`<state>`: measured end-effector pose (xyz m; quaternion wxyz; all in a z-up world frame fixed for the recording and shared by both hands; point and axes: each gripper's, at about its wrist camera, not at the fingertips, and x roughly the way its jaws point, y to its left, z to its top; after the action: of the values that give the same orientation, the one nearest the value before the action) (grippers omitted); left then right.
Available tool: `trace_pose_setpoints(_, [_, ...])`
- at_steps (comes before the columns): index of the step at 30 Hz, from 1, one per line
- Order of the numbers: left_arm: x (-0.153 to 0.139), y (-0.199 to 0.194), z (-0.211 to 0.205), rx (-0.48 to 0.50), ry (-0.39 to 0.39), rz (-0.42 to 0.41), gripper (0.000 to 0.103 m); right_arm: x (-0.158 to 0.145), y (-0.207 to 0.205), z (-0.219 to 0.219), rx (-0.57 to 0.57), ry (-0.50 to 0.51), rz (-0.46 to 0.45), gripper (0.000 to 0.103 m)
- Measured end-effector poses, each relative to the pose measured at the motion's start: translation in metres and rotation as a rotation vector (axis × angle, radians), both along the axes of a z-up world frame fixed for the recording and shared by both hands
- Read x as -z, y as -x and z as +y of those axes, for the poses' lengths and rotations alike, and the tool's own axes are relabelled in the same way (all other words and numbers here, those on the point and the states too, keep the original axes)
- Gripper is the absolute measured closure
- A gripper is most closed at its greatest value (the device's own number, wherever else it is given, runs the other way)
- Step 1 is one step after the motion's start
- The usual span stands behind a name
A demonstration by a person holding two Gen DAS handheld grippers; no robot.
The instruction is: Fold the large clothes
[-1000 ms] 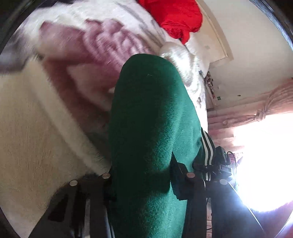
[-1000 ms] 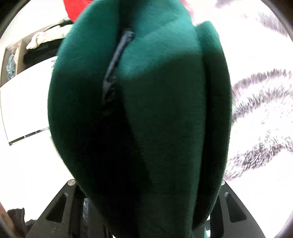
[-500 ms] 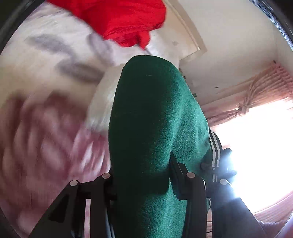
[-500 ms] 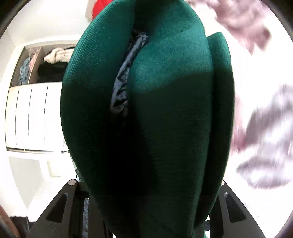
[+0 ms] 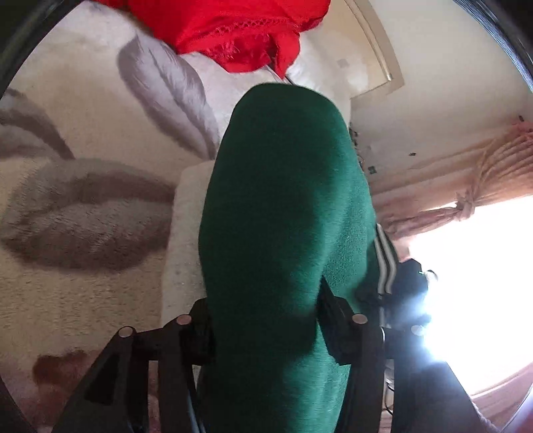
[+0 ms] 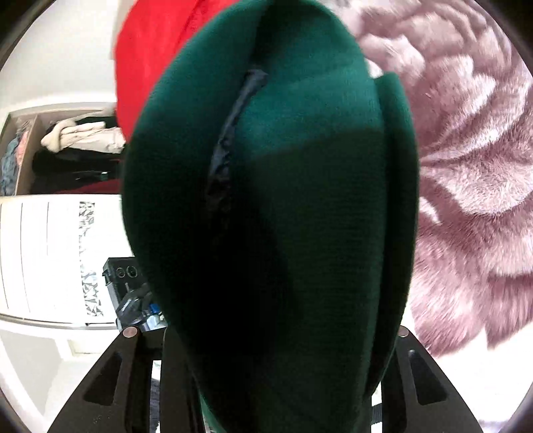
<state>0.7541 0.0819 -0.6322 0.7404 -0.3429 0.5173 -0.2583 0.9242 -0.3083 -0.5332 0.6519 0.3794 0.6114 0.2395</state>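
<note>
A dark green fleece garment (image 5: 283, 233) fills the middle of the left wrist view, bunched between the black fingers of my left gripper (image 5: 266, 319), which is shut on it. Its white-striped edge (image 5: 383, 263) shows at the right. In the right wrist view the same green garment (image 6: 293, 216) is folded thick with a dark lining seam (image 6: 233, 133) showing, and my right gripper (image 6: 266, 336) is shut on it. The fingertips are hidden by cloth in both views.
A cream plush blanket with grey leaf and pink flower prints (image 5: 83, 216) (image 6: 466, 166) lies below. A red garment (image 5: 233, 30) (image 6: 150, 50) lies on it farther off. A pink curtain and bright window (image 5: 483, 233) are right; a wardrobe shelf with clothes (image 6: 66, 150) is left.
Both grippers have carried the green garment across the blanket; the red garment has come closer in both views, and the pink flower print now fills the right of the right wrist view.
</note>
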Motion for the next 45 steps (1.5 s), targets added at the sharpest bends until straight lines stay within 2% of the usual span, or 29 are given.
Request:
trace_pose_setpoints(3, [-0.013, 0.003, -0.001, 0.0, -0.031, 0.006, 0.052, 0.003, 0.003, 0.004, -0.01, 0.008, 0.016, 0.05])
trace_pose_setpoints(4, [-0.02, 0.002, -0.004, -0.008, -0.075, 0.02, 0.052, 0.003, 0.002, 0.01, -0.011, 0.026, 0.033, 0.042])
trace_pose_setpoints(6, [-0.032, 0.003, -0.01, -0.019, -0.156, 0.026, 0.049, -0.009, -0.006, 0.023, -0.012, 0.086, 0.054, 0.036])
trace_pose_setpoints(8, [-0.052, 0.012, -0.016, -0.041, -0.271, -0.003, 0.046, -0.029, 0.004, 0.035, -0.042, 0.206, 0.054, 0.025])
trace_pose_setpoints(9, [-0.06, 0.017, -0.019, -0.057, -0.329, -0.025, 0.041, -0.039, 0.01, 0.042, -0.058, 0.273, 0.039, 0.021])
trace_pose_setpoints(10, [-0.072, 0.025, -0.023, -0.08, -0.39, -0.055, 0.028, -0.048, 0.016, 0.048, -0.069, 0.357, 0.019, 0.017])
trace_pose_setpoints(11, [-0.079, 0.028, -0.026, -0.094, -0.425, -0.078, 0.019, -0.06, 0.028, 0.056, -0.079, 0.475, -0.015, 0.016])
trace_pose_setpoints(12, [-0.086, 0.035, -0.028, -0.108, -0.463, -0.101, 0.005, -0.072, 0.045, 0.064, -0.081, 0.57, -0.044, 0.011])
trace_pose_setpoints(14, [-0.104, 0.05, -0.038, -0.136, -0.569, -0.163, 0.003, -0.086, 0.068, 0.075, -0.051, 0.659, -0.051, 0.003])
trace_pose_setpoints(16, [-0.12, 0.071, -0.049, -0.167, -0.699, -0.226, 0.002, -0.099, 0.102, 0.08, -0.016, 0.765, -0.062, 0.001])
trace_pose_setpoints(17, [-0.125, 0.08, -0.055, -0.171, -0.735, -0.243, 0.002, -0.107, 0.12, 0.091, -0.002, 0.843, -0.077, 0.0])
trace_pose_setpoints(19, [-0.133, 0.098, -0.067, -0.181, -0.831, -0.254, 0.002, -0.123, 0.138, 0.071, -0.003, 0.947, -0.109, 0.0])
trace_pose_setpoints(21, [-0.14, 0.111, -0.077, -0.166, -0.875, -0.242, 0.002, -0.143, 0.155, 0.1, 0.019, 1.009, -0.13, 0.0])
trace_pose_setpoints(22, [-0.146, 0.12, -0.083, -0.162, -0.91, -0.238, 0.002, -0.153, 0.154, 0.069, 0.036, 1.015, -0.13, 0.0])
trace_pose_setpoints(23, [-0.152, 0.128, -0.086, -0.156, -0.923, -0.238, 0.002, -0.163, 0.168, 0.074, 0.056, 1.029, -0.138, 0.0])
trace_pose_setpoints(25, [-0.169, 0.147, -0.092, -0.154, -0.943, -0.24, 0.002, -0.187, 0.213, 0.024, 0.09, 1.048, -0.147, 0.0])
trace_pose_setpoints(29, [-0.207, 0.187, -0.106, -0.154, -0.93, -0.268, 0.002, -0.24, 0.24, 0.031, 0.139, 1.055, -0.18, 0.0])
trace_pose_setpoints(30, [-0.219, 0.198, -0.11, -0.154, -0.93, -0.28, 0.002, -0.243, 0.242, 0.027, 0.139, 1.051, -0.183, 0.0])
trace_pose_setpoints(34, [-0.272, 0.252, -0.117, -0.177, -0.912, -0.319, 0.002, -0.298, 0.291, 0.033, 0.152, 1.071, -0.23, 0.0])
trace_pose_setpoints(40, [-0.341, 0.325, -0.121, -0.213, -0.898, -0.363, 0.002, -0.404, 0.37, 0.046, 0.182, 1.113, -0.328, 0.0])
trace_pose_setpoints(45, [-0.401, 0.388, -0.124, -0.232, -0.892, -0.417, 0.002, -0.485, 0.436, 0.053, 0.204, 1.104, -0.416, 0.0])
